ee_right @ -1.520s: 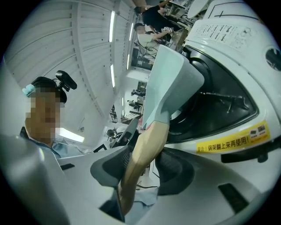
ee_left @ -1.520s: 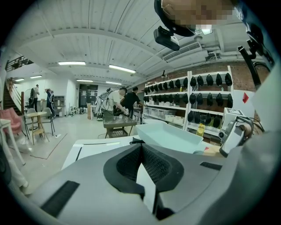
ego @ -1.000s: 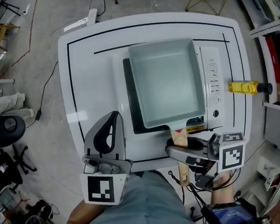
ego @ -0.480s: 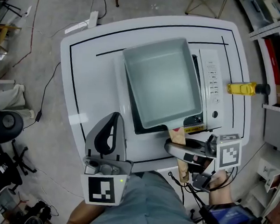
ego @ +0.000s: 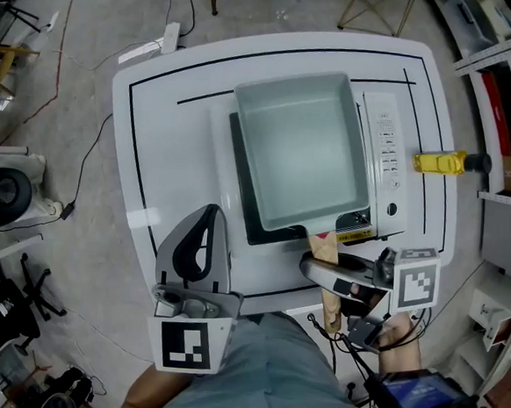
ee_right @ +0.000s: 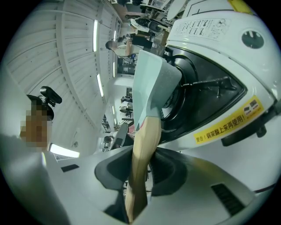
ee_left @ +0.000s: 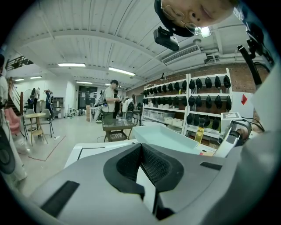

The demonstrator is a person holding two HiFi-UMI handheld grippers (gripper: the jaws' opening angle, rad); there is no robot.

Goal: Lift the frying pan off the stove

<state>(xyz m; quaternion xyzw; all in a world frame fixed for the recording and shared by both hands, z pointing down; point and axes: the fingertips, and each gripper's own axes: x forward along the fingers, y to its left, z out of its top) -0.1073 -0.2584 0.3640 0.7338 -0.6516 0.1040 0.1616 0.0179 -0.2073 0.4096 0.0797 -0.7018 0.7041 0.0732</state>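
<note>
A square pale grey-green frying pan [ego: 304, 150] sits over the burner of a white tabletop stove [ego: 382, 138]. Its wooden handle [ego: 327, 247] points toward me. My right gripper [ego: 322, 270] is shut on that handle; its jaws have just been closing with the handle between them. In the right gripper view the handle [ee_right: 142, 149] runs between the dark pads up to the pan [ee_right: 149, 83], with the stove [ee_right: 210, 52] beside it. My left gripper [ego: 207, 211] hovers shut over the table's near edge, holding nothing. The left gripper view shows its pads [ee_left: 153, 165] together and the pan [ee_left: 162, 137] beyond.
The stove stands on a white table [ego: 165, 121] with black border lines. A yellow bottle [ego: 442, 160] lies at the table's right edge, with shelving [ego: 510, 104] further right. Cables and chair bases are on the floor to the left.
The pan has twisted slightly on the stove with my right gripper at its handle. My left gripper has stayed where it was.
</note>
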